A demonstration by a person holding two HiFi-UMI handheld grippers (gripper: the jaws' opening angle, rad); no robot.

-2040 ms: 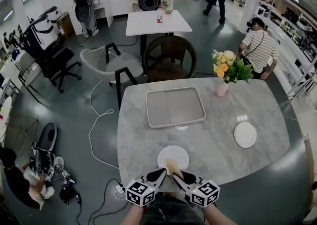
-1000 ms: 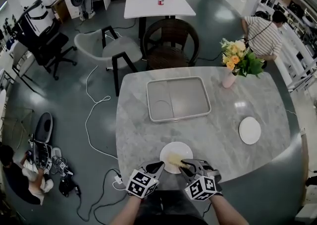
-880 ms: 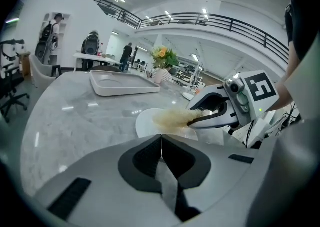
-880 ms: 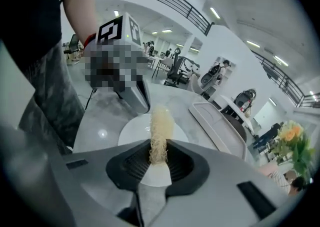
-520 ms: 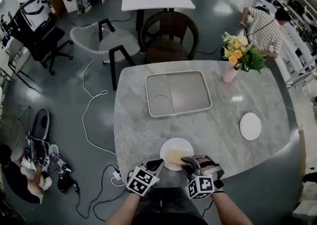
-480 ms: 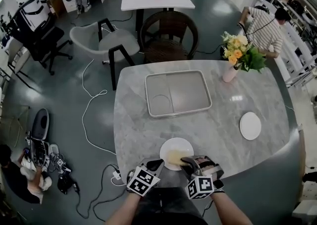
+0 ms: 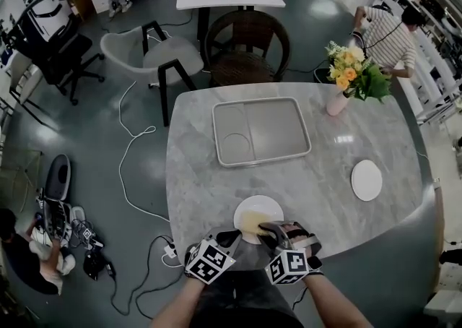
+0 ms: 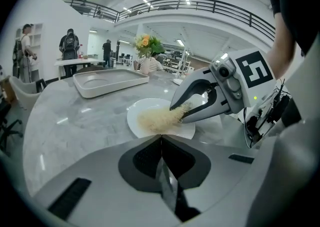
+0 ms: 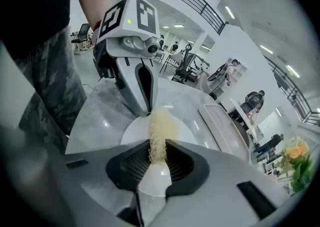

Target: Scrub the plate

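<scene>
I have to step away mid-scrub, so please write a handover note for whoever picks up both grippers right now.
Left gripper: jaws together, tips at the plate's near rim. Whether they pinch it is unclear.
Right gripper: shut on the scrub pad, which is pressed onto the plate.
The plate lies at the table's near edge, with the tray beyond it and a second plate far right.
Done: pad gripped and on the plate.
Left: the scrubbing. How clean the plate is cannot be judged.

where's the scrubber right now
In the head view the scrubber sits bottom centre, clamped in the right gripper and lying on the plate at the near edge of the marble table.
</scene>
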